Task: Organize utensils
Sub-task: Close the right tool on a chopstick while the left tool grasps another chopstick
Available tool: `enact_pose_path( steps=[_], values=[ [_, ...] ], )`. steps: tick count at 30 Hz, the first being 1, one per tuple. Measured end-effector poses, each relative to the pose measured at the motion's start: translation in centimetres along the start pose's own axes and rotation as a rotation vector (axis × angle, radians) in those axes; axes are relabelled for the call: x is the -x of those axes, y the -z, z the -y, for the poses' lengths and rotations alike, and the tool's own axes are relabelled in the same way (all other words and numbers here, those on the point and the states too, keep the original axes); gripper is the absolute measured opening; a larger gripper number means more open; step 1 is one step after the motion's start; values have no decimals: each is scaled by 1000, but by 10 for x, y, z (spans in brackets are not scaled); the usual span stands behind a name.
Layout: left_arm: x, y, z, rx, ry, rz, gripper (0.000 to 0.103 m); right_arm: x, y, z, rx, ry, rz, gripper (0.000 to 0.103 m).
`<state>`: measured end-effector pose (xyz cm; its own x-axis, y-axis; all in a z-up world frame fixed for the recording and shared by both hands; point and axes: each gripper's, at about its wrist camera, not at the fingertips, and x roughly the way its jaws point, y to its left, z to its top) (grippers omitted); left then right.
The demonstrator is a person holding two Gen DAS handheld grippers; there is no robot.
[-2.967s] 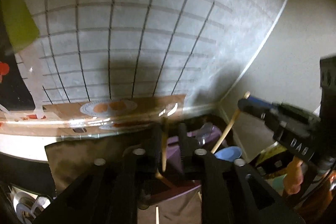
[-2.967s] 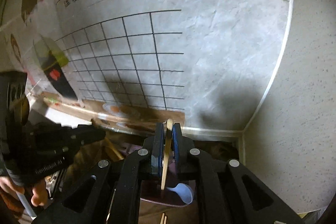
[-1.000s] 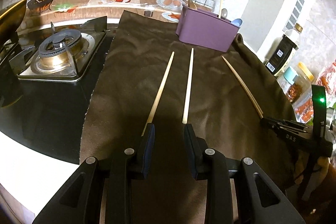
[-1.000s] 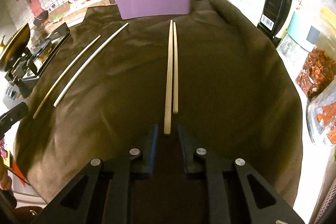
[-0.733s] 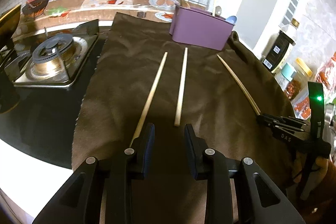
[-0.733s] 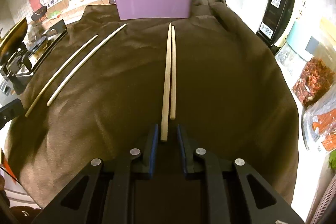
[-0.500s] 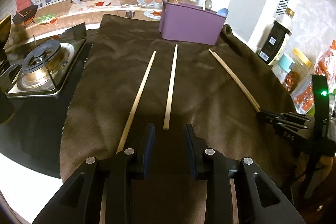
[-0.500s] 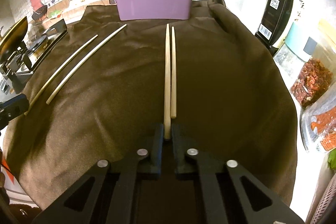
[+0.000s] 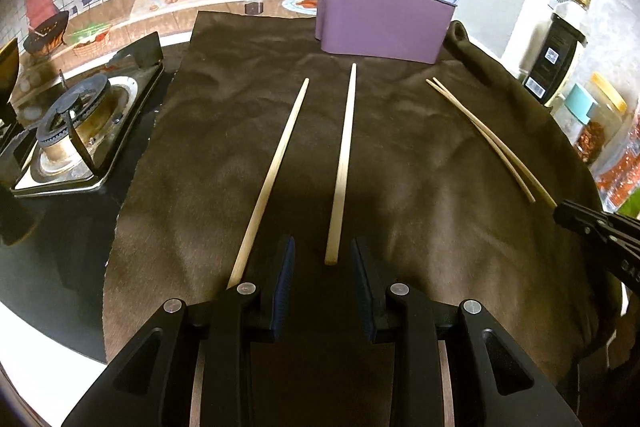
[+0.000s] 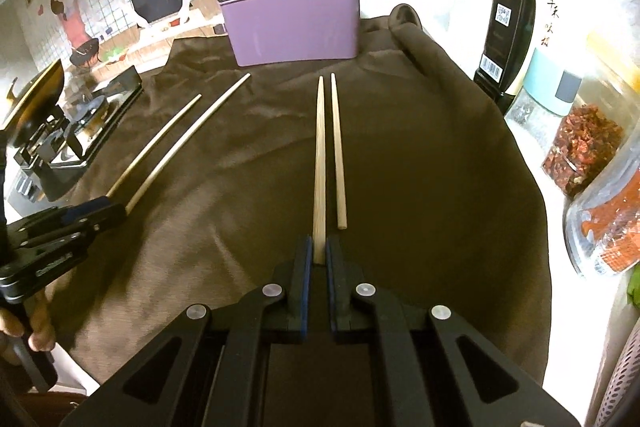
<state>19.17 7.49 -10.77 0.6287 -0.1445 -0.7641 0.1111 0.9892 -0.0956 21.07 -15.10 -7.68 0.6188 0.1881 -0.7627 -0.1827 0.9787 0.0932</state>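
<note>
Several wooden chopsticks lie on a brown cloth point(image 9: 420, 179) in front of a purple utensil holder point(image 9: 384, 21) that holds spoons. My left gripper point(image 9: 323, 269) is open, and its jaws flank the near end of one chopstick point(image 9: 342, 163); a second chopstick point(image 9: 272, 179) lies just left of it. My right gripper point(image 10: 319, 254) is shut on the near end of a chopstick point(image 10: 320, 155), with its partner point(image 10: 337, 147) lying beside it on the right. The holder also shows in the right wrist view point(image 10: 294, 25).
A gas burner point(image 9: 74, 123) stands left of the cloth. Jars and a dark bottle point(image 10: 510, 23) line the right side, with a spice jar point(image 10: 576, 147) nearer. A tiled wall with cartoon stickers is behind the holder.
Both grippers came down from the holder to the cloth. My right gripper closed on the near end of a chopstick. My left gripper drew back slightly and stays open.
</note>
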Motion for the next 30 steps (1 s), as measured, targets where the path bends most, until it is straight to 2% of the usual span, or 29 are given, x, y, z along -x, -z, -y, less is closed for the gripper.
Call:
enact_pose_path(
  steps=[12,19,25,30],
  values=[
    [-8,-1,-2,13,-5,-4,29,2,-1,-1,4,-3,2,6],
    [-10,1,6,-35,-33,3,28,2,4,-1,-5,-9,-7,6],
    [-11,0,9,-61,-28,4,8,1,3,-2,-8,-9,-9,6],
    [-4,-2,11,-70,-14,34,7,1,3,-2,-8,-5,-13,6]
  ],
)
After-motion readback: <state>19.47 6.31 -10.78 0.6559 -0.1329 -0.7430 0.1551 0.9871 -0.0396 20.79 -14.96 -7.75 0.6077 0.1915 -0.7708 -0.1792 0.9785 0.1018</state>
